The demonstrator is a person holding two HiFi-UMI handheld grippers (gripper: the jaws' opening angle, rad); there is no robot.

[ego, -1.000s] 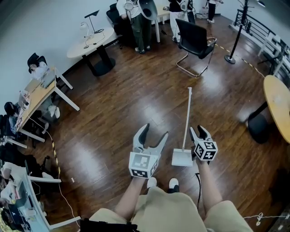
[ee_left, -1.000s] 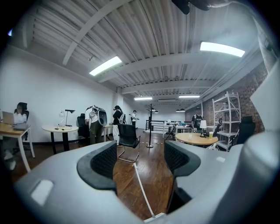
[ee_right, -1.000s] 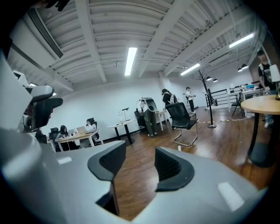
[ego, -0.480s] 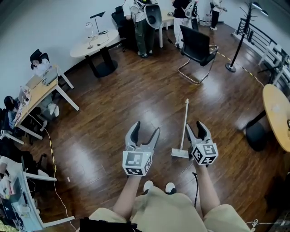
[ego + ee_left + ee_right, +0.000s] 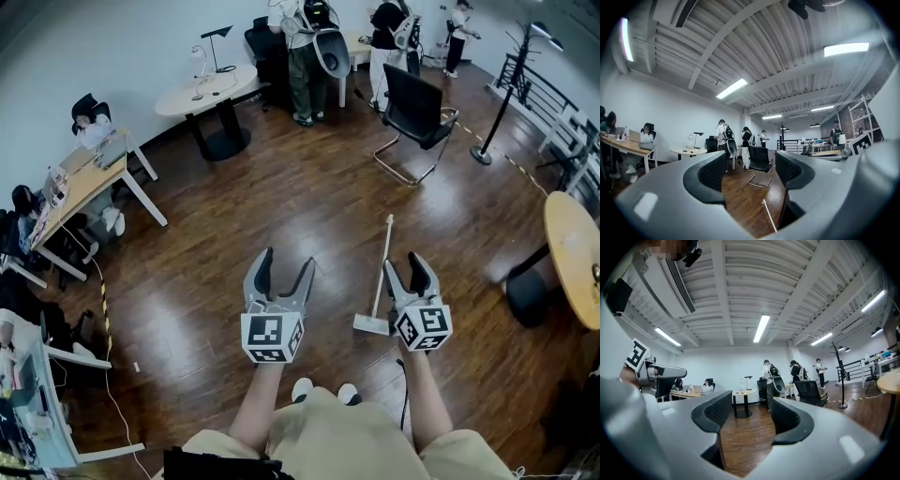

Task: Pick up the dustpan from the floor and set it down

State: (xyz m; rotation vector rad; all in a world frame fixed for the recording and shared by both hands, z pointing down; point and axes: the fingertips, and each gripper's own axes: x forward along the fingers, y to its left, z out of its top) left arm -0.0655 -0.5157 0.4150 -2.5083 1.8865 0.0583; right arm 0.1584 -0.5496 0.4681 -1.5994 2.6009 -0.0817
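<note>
1. The dustpan (image 5: 372, 324) is lying flat on the wood floor (image 5: 234, 216) and nothing's holding it. The pan end is closest to you, and the long white handle (image 5: 383, 262) runs straight away from you.
2. Your right tongs (image 5: 406, 267) are just to the right of the dustpan and up off the floor. They're parted and have just been opening. The right gripper view (image 5: 747, 416) shows only bare floor through the gap.
3. Your left tongs (image 5: 286, 261) sit further off on the dustpan's left. They're spread wide with nothing in them (image 5: 750, 171). In the left gripper view, the dustpan handle (image 5: 769, 215) shows low down by the right jaw, on the floor beyond it, not in the grip.
4. The right hand is clearly the nearer one. If you go back for it, I'd guess that means dropping down and a touch left.
5. The handle lies roughly along the way your tongs point. They'd straddle it from above instead of crossing it.
</note>
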